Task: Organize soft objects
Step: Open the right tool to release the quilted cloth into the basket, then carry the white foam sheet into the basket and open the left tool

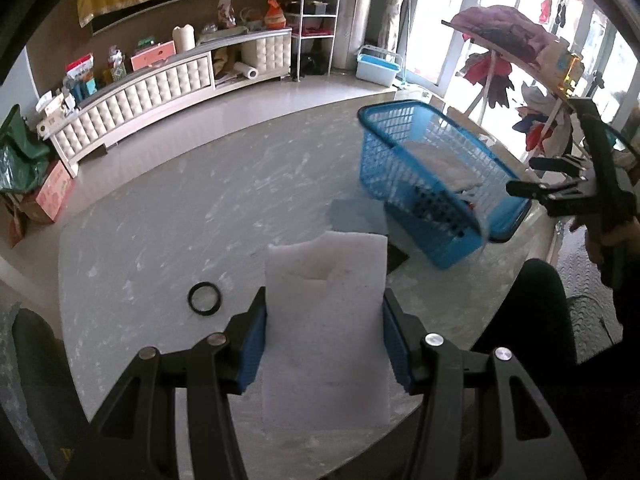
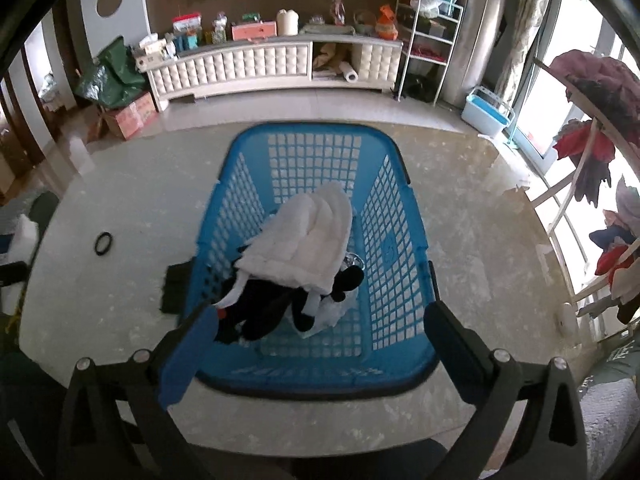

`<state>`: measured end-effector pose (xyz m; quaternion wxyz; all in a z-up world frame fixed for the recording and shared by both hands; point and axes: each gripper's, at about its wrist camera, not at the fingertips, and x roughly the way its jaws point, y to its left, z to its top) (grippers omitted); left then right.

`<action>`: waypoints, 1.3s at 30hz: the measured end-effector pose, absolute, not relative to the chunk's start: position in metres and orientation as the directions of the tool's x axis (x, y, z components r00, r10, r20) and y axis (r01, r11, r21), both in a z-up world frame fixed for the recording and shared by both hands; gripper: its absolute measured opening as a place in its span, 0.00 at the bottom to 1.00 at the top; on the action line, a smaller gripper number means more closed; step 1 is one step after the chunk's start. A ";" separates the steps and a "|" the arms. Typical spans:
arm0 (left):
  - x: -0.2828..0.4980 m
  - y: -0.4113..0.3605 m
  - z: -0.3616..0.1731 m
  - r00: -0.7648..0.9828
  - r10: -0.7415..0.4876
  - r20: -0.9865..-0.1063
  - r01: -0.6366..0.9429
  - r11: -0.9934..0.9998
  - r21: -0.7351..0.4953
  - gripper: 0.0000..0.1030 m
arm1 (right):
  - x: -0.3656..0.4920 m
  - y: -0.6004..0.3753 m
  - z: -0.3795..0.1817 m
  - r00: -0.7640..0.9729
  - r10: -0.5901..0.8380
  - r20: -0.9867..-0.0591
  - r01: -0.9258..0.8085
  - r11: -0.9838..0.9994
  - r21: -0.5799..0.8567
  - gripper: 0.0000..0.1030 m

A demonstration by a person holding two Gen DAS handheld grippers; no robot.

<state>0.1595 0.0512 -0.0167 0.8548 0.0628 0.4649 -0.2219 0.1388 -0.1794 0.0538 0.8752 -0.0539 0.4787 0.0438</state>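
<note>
A thick white foam pad (image 1: 324, 320) stands upright between the blue pads of my left gripper (image 1: 324, 340), which is shut on it above the grey marbled table (image 1: 180, 220). To the right stands a blue mesh basket (image 1: 400, 110). My right gripper (image 2: 320, 344) hangs wide open over the basket's near rim (image 2: 312, 376), nothing between its fingers; it also shows in the left wrist view (image 1: 526, 176). Inside the basket lie a white quilted cloth (image 2: 308, 244) and a black and white plush toy (image 2: 280, 304). A dark cloth (image 2: 174, 288) lies on the table against the basket's left side.
A black ring (image 1: 204, 298) lies on the table left of the foam pad. Beyond the table run a long white cabinet (image 2: 240, 68) and a wire rack (image 2: 428, 40). A clothes rack (image 2: 592, 152) with garments stands at the right, by the windows.
</note>
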 end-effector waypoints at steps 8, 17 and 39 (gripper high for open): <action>0.154 0.003 0.006 0.485 -0.370 -0.792 0.474 0.873 -0.117 0.49 | 0.123 -0.172 0.064 0.572 0.101 -0.814 -0.160 0.987 0.009 1.00; 0.159 -0.051 0.020 0.487 -0.409 -0.772 0.529 0.841 -0.112 0.49 | 0.108 -0.184 0.065 0.586 0.122 -0.801 -0.165 0.986 0.029 1.00; 0.196 -0.156 -0.008 0.351 -0.434 -0.830 0.670 0.735 -0.101 0.49 | 0.116 -0.229 0.042 0.579 0.112 -0.808 -0.089 0.993 0.074 1.00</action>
